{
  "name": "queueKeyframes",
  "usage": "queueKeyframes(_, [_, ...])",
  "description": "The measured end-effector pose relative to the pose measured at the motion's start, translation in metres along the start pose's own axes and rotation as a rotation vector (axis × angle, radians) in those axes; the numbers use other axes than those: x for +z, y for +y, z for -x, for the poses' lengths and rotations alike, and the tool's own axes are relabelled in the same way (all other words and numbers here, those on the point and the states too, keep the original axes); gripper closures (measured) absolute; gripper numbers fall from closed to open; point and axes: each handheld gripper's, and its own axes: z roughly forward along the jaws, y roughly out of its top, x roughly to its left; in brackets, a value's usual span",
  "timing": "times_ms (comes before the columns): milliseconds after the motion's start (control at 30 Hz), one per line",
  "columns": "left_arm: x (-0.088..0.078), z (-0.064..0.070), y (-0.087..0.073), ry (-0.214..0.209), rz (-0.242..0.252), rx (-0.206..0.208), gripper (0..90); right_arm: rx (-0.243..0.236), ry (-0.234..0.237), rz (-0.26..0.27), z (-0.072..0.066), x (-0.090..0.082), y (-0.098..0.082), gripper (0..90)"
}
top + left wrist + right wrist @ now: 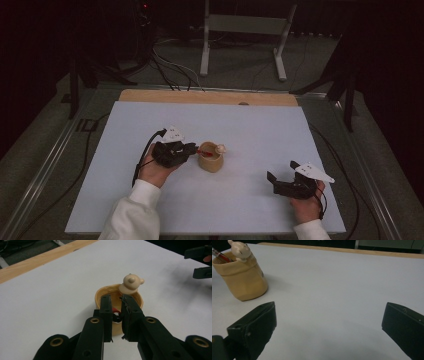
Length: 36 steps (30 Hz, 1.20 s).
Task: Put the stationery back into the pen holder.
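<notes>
Red pen (115,310) in tan pot (210,157), gripped by left claw (116,305); right claw (329,315) open.

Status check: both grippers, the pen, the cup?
Left gripper shut on red pen over tan cup. Right gripper open, empty, resting apart on white table. Nothing in the way.

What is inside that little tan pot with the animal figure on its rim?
A red pen-like stick leans inside the pot, gripped by the left tongs. The tongs cover its lower end and the pot's bottom.
</notes>
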Motion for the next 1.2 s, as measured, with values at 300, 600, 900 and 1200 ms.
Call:
queueKeyframes(300, [0.006,-0.001,-0.001,-0.009,0.032,-0.030,70.1,-0.001,0.000,-0.001,0.001,0.001,0.000,0.1])
queueKeyframes(600, [0.003,-0.005,-0.004,0.058,0.076,-0.081,35.2,-0.003,0.001,-0.001,0.000,0.001,0.000,0.1])
queueKeyframes(900, [0.002,-0.008,-0.006,0.127,0.078,-0.097,15.3,-0.003,0.002,-0.003,0.000,0.001,0.000,0.0])
queueKeyframes(1200, [0.000,-0.010,-0.006,0.139,0.077,-0.088,1.2,-0.003,0.002,-0.001,0.000,0.001,0.000,0.1])
